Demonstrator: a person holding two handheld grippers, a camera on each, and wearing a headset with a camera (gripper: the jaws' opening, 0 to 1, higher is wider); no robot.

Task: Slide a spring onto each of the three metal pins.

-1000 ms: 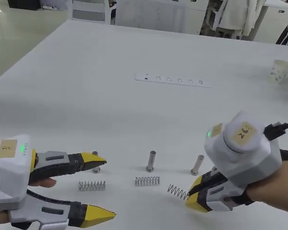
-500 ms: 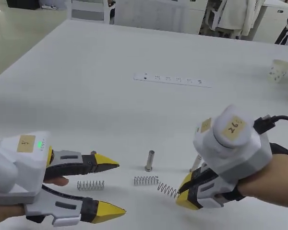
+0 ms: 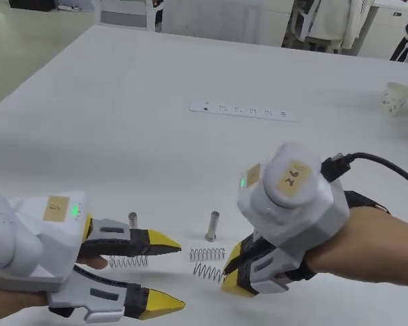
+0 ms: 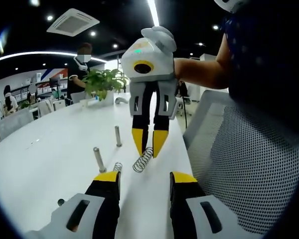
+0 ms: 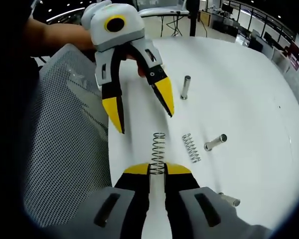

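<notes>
White worktop [image 3: 122, 102] in an open office, chairs and desks behind. Right claw [image 5: 158, 170] pinched narrow on one end of a spring [image 5: 159, 147], free end poking out ahead, low over the worktop and near the middle pin [image 3: 213, 226]. Left claw [image 3: 171, 274] spread wide, holding nothing, near the left pin [image 3: 132, 219]. No spring on any visible pin yet.

Probably best from here: lift the held spring clear, turn its free end downward, line the coil's mouth over a pin top, then lower straight so as not to tip the pin. Light squeeze only, to spare the coils.

In the way: middle spring [image 3: 207, 254] lying just beside the held one, left spring [image 3: 126, 261] under the left claw's upper jaw. Third pin [image 5: 229, 199] close by the right claw. Power strip [image 3: 245, 112] and paper cup [image 3: 396, 100] well apart, no bother.
</notes>
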